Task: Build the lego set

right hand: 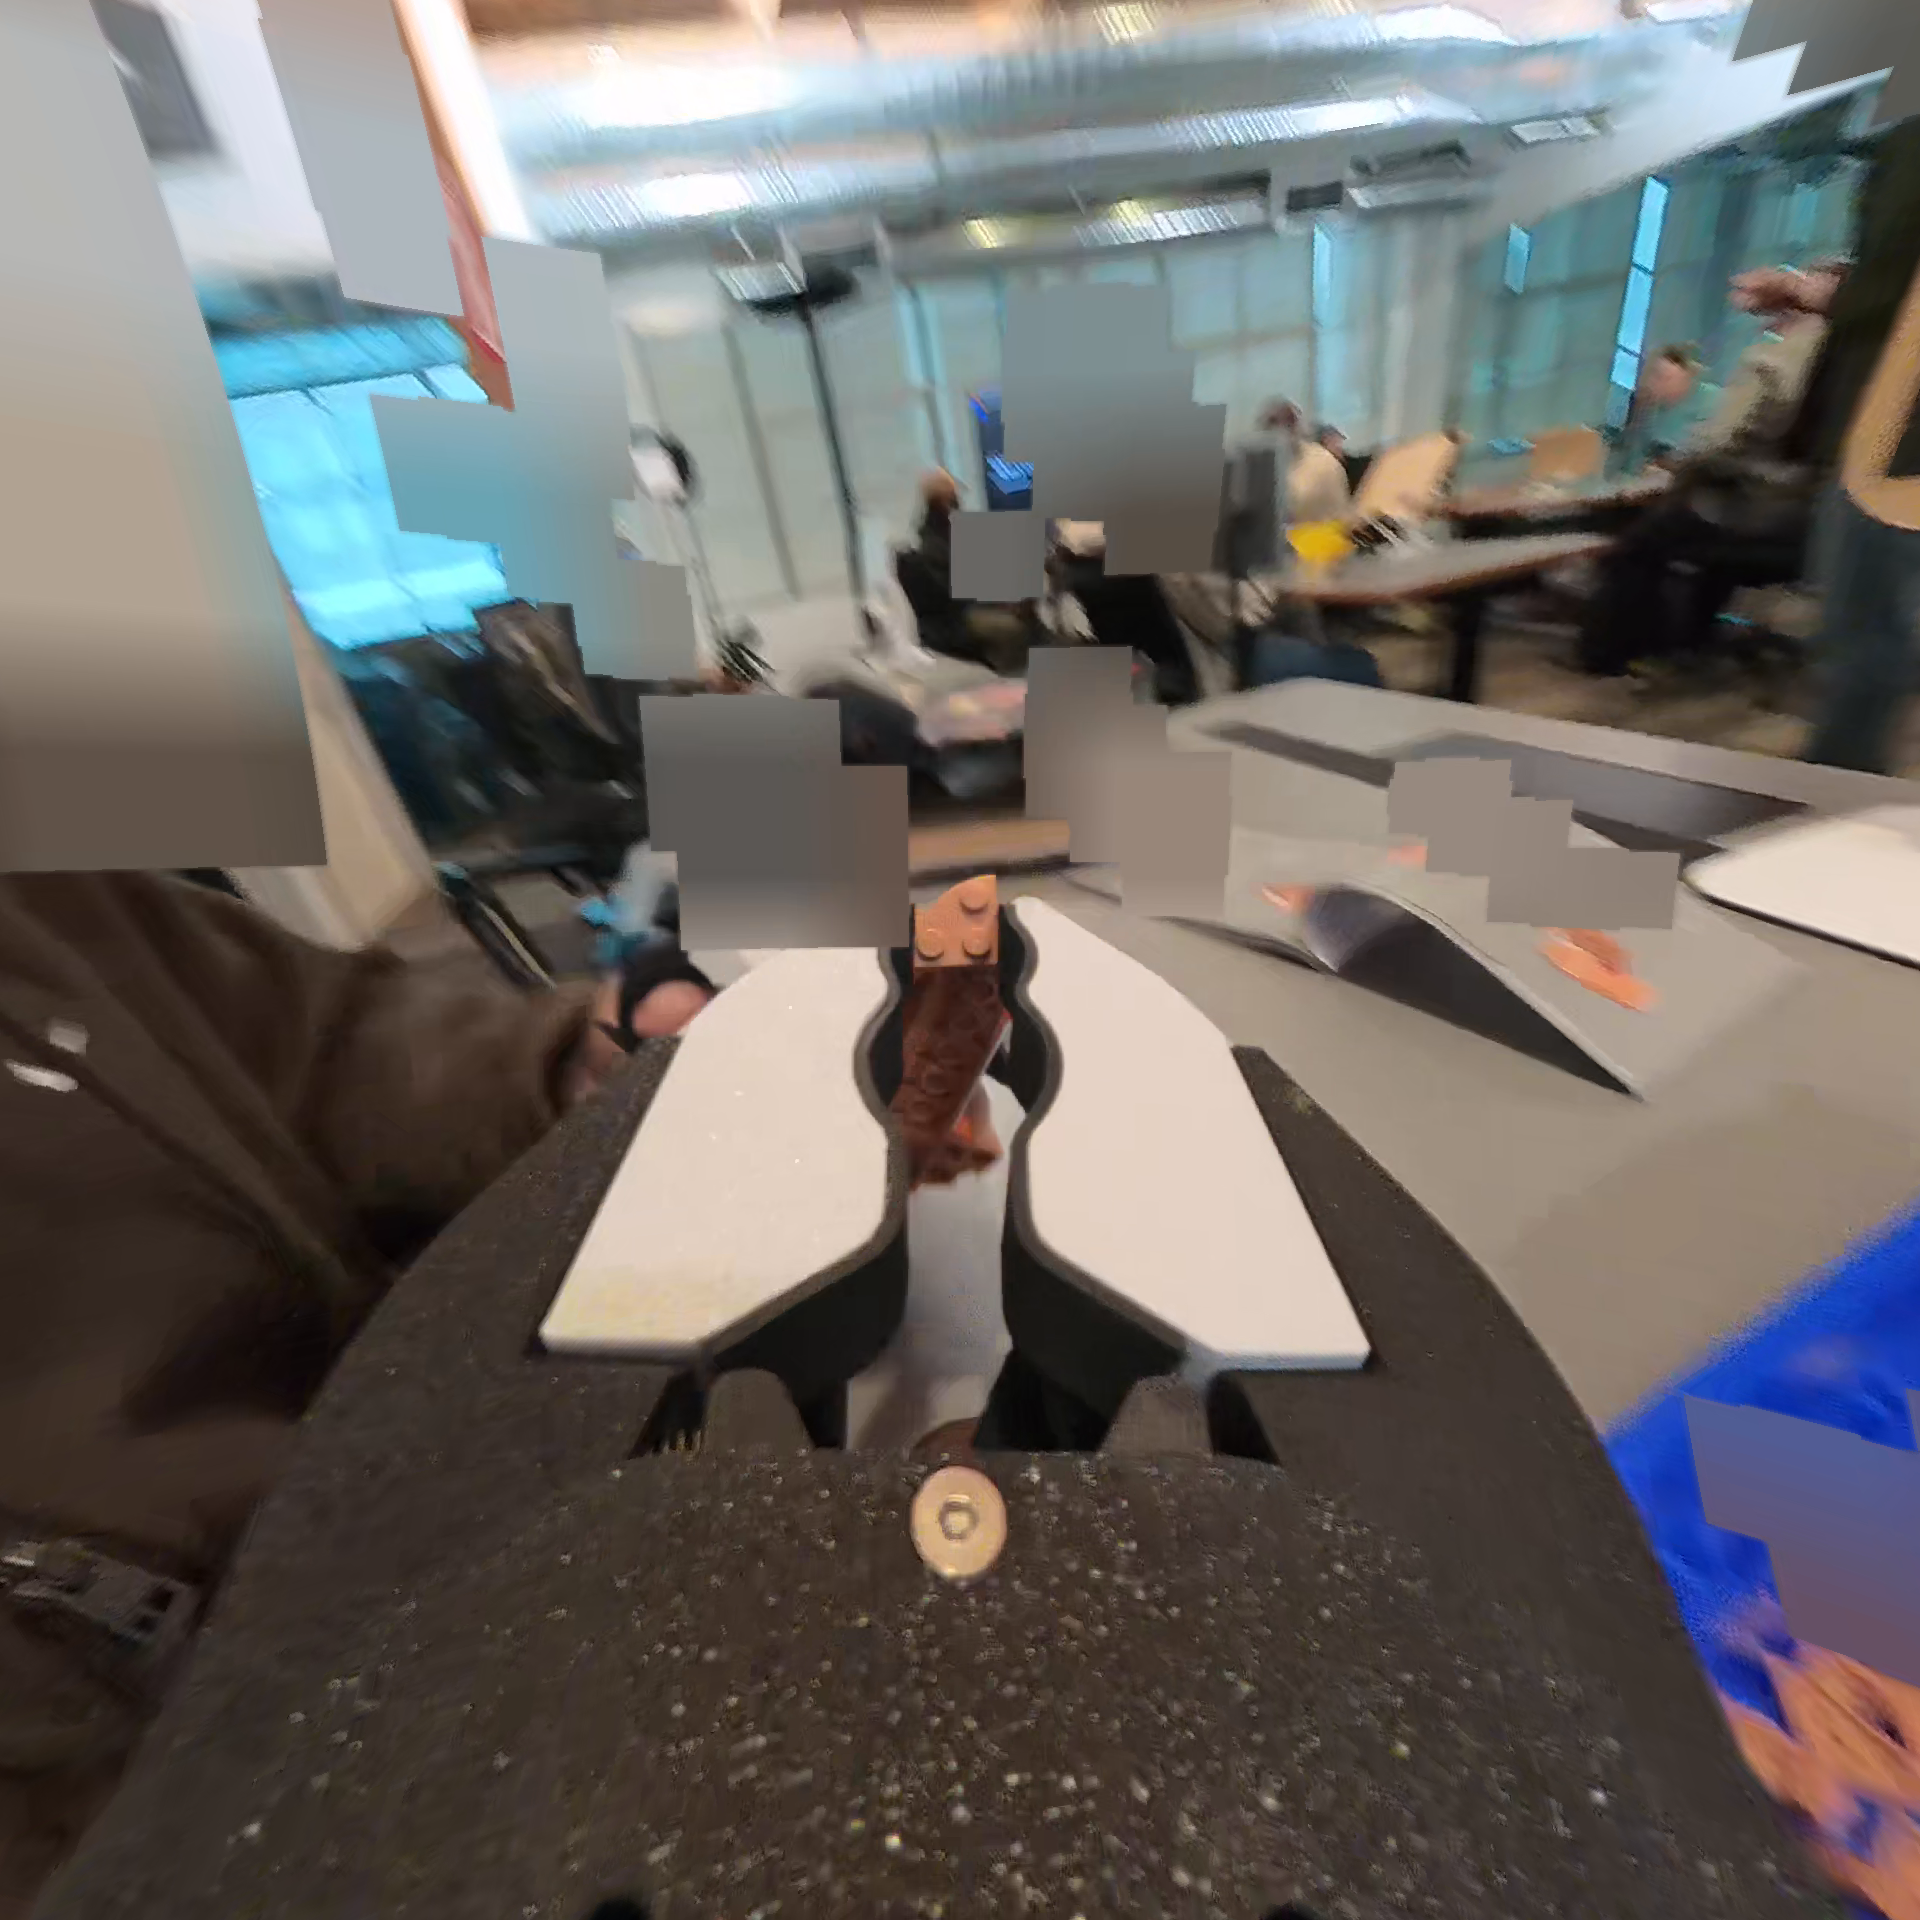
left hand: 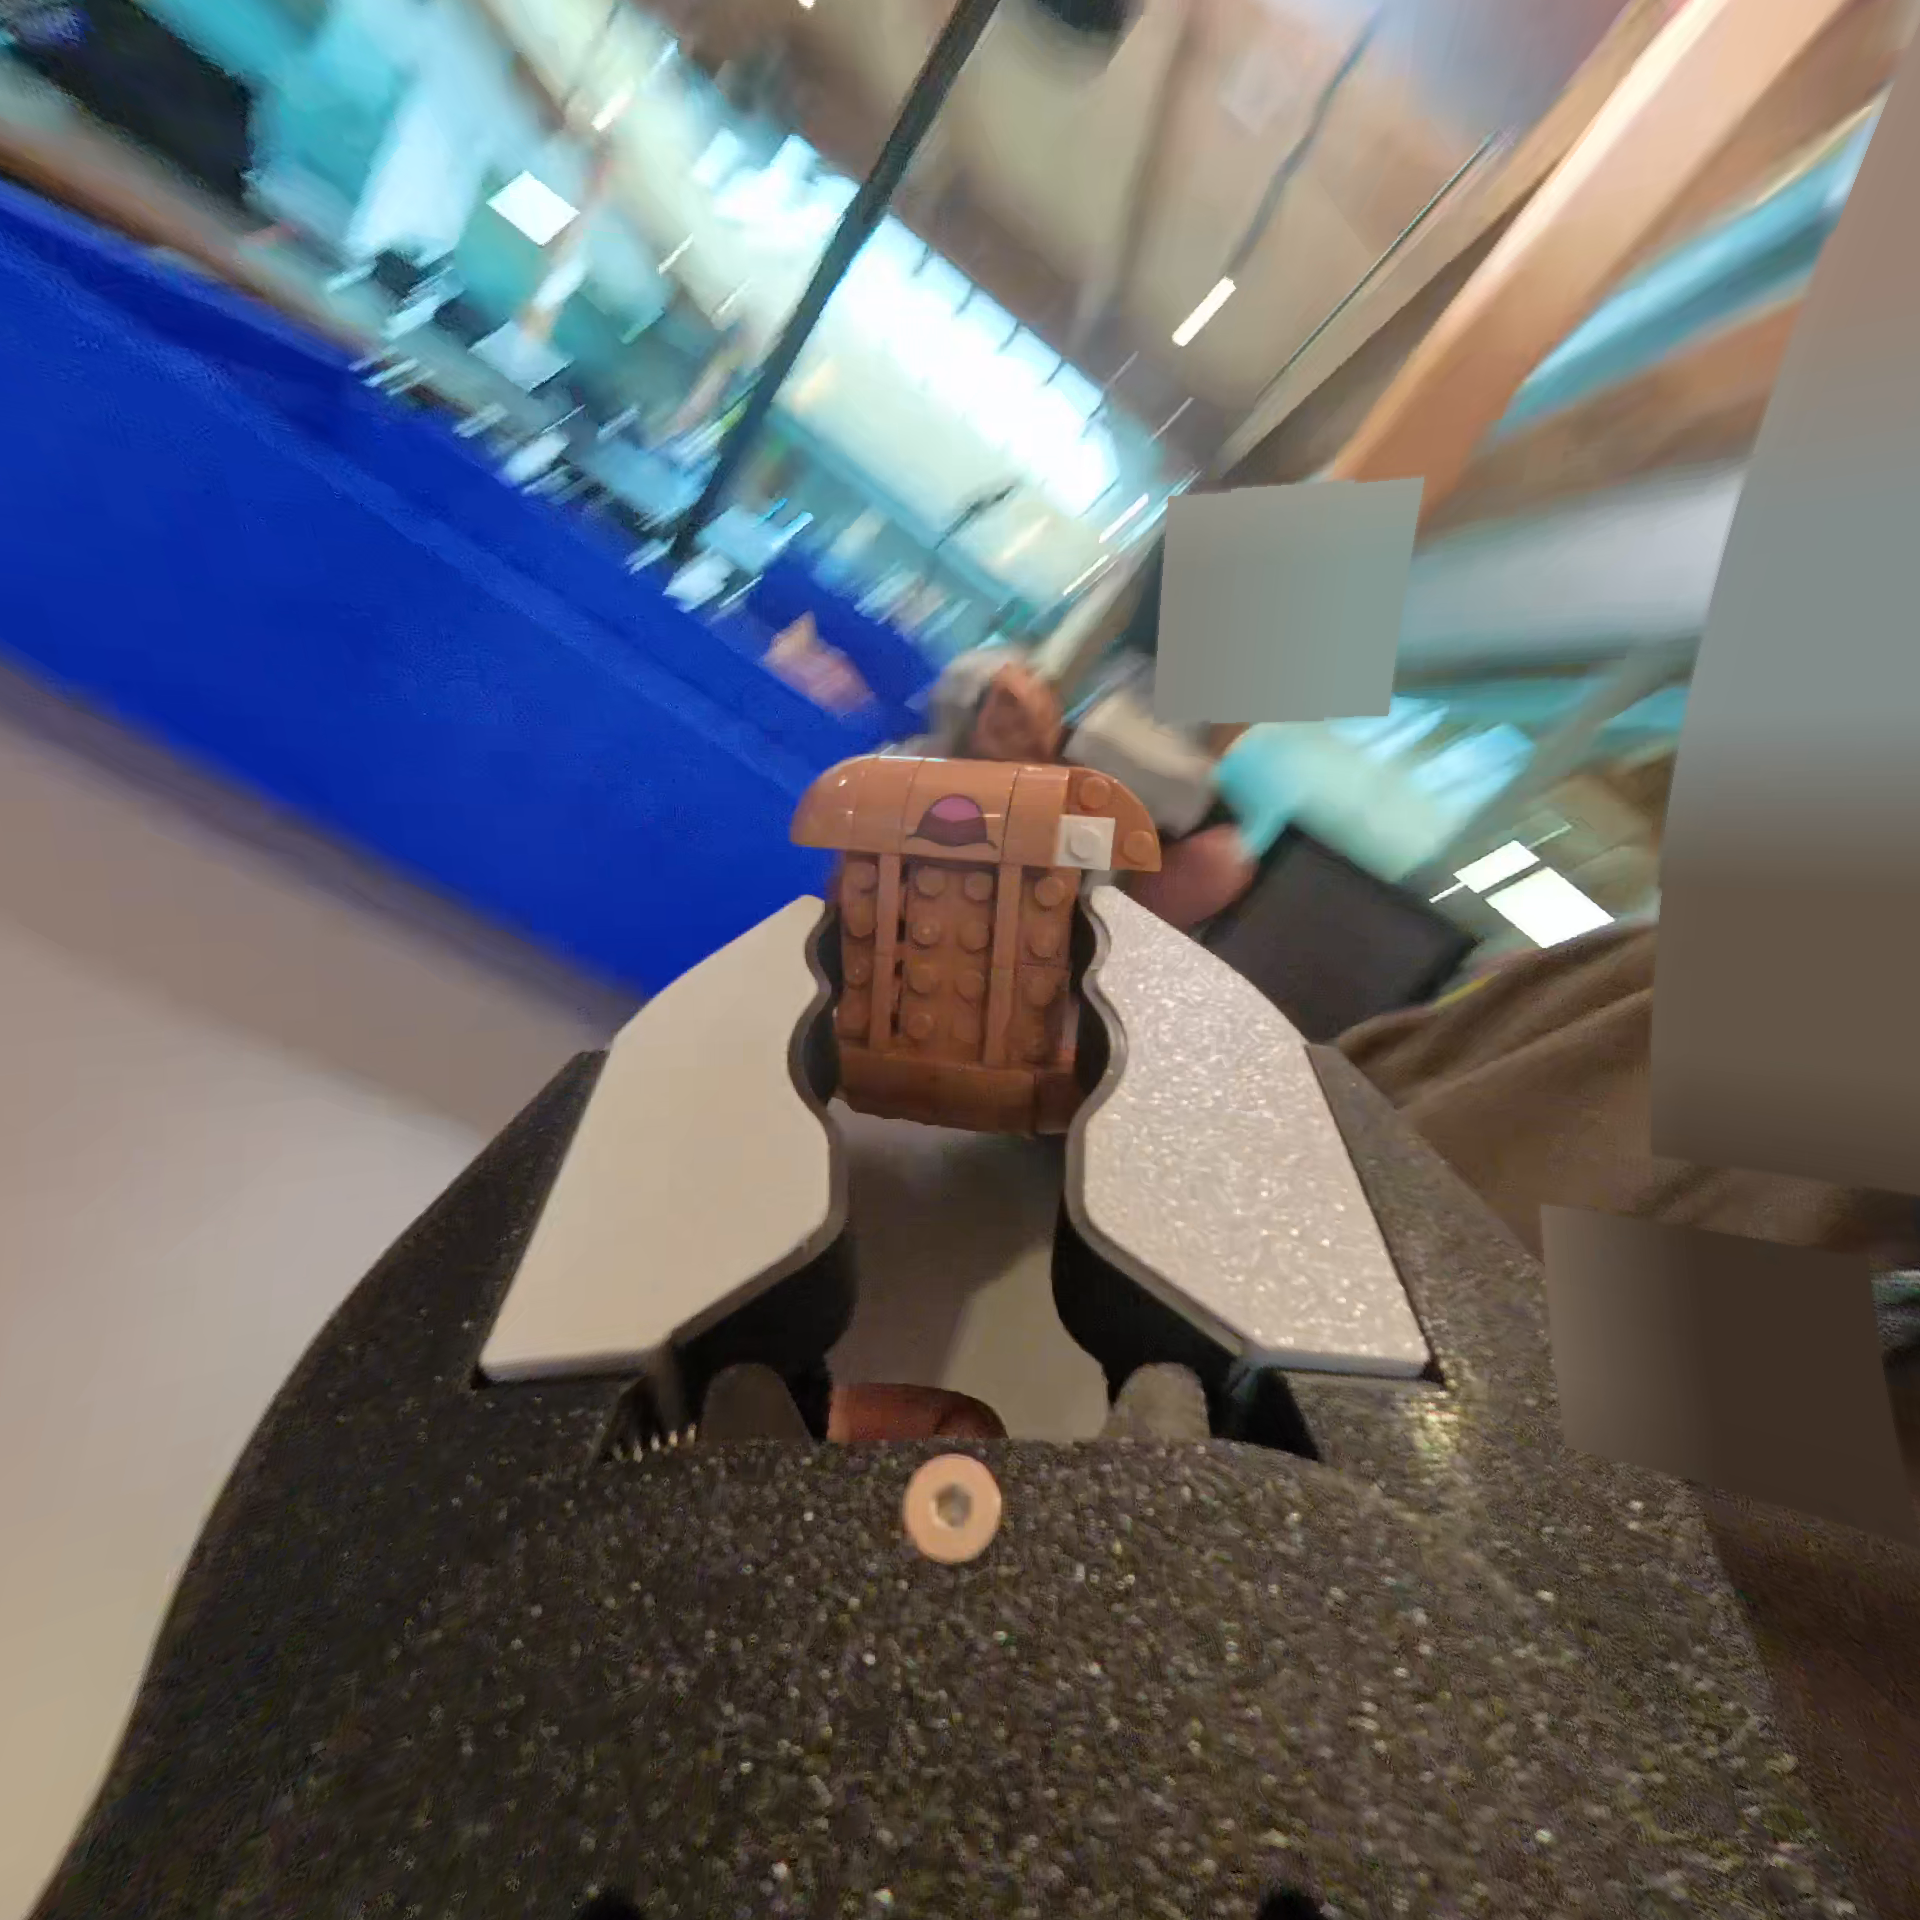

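Observation:
My left gripper (left hand: 954,914) is shut on a tan lego build (left hand: 961,956), a studded block with a rounded top, a dark pink printed tile and a small grey piece on its right side. It is held up in the air, tilted, away from the table. My right gripper (right hand: 954,935) is shut on a narrow brown and orange lego plate assembly (right hand: 951,1023) that stands on edge between the fingers, studs showing at its top. It too is lifted above the table.
A grey table (right hand: 1299,1091) lies to the right with an open booklet (right hand: 1455,966) and loose orange pieces (right hand: 1590,961). A blue box (left hand: 312,540) stands at the left of the left wrist view. A person's brown sleeve (right hand: 208,1143) is close at left. People sit at far tables.

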The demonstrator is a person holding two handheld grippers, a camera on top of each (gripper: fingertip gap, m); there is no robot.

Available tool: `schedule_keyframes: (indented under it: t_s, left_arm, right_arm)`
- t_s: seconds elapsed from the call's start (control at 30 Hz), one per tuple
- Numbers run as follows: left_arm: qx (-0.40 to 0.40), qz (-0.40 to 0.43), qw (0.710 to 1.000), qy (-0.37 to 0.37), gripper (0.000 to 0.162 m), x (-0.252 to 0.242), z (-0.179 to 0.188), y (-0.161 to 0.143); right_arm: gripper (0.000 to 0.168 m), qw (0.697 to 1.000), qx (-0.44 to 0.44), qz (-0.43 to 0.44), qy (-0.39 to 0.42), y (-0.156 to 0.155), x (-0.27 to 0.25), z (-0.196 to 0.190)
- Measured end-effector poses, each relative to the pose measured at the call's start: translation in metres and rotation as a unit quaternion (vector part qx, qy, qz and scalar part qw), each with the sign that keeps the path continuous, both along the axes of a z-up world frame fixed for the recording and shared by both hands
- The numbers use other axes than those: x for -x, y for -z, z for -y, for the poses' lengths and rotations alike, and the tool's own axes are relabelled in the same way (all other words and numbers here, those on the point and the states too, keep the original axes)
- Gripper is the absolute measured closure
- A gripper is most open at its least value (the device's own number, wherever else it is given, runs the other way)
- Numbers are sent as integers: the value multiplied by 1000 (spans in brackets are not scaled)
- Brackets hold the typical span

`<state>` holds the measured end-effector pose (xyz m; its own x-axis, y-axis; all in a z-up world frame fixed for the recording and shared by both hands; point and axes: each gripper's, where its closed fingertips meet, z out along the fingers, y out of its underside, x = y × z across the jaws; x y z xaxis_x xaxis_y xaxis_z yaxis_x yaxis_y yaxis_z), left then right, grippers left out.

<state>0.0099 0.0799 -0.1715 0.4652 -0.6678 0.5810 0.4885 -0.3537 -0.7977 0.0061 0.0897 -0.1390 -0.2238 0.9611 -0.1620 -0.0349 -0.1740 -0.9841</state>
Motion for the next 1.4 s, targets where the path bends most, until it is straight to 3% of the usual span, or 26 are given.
schedule_keyframes:
  t_s: [0.07, 0.13, 0.2, 0.37, 0.47, 0.6, 0.67, 0.73, 0.83, 0.9, 1.03, 1.3, 1.4]
  left_arm:
    - [53, -205, 976, -45, 120, 16, -7, 37]
    - [98, -391, 913, -55, 120, 37, -6, 71]
    - [118, -521, 844, -34, 119, 53, -2, 94]
    - [118, -654, 745, 59, 119, 56, 9, 119]
    - [110, -671, 728, 89, 119, 53, 9, 123]
    - [107, -668, 730, 95, 105, 57, 8, 121]
    - [98, -642, 755, 87, 99, 54, 8, 113]
    - [79, -572, 813, 82, 99, 42, 10, 96]
    - [58, -371, 922, 93, 111, 12, 17, 51]
    - [69, -264, 957, 100, 121, 6, 18, 32]
    - [122, -190, 968, 109, 128, 1, 13, 32]
    - [185, -173, 957, 144, 130, -13, 11, 51]
    - [194, -157, 954, 165, 144, -18, 15, 52]
  right_arm:
    - [153, 997, -43, 59, 40, 18, -1, -8]
    - [153, 991, -64, 103, 58, 32, -2, -12]
    - [153, 987, -66, 132, 58, 44, -1, -10]
    - [153, 984, -57, 164, 43, 62, 0, -1]
    - [153, 983, -55, 170, 39, 65, -2, 2]
    - [153, 983, -52, 174, 28, 68, -6, 7]
    - [153, 984, -46, 170, 22, 68, -7, 10]
    - [153, 987, -40, 153, 10, 65, -8, 13]
    - [153, 990, -48, 131, 3, 61, -10, 15]
    - [153, 987, -80, 138, 15, 64, -9, 13]
    - [154, 970, -168, 173, 15, 77, -7, 18]
    - [154, 939, -280, 200, -4, 82, -7, 29]
    - [154, 932, -301, 200, -20, 81, -8, 31]
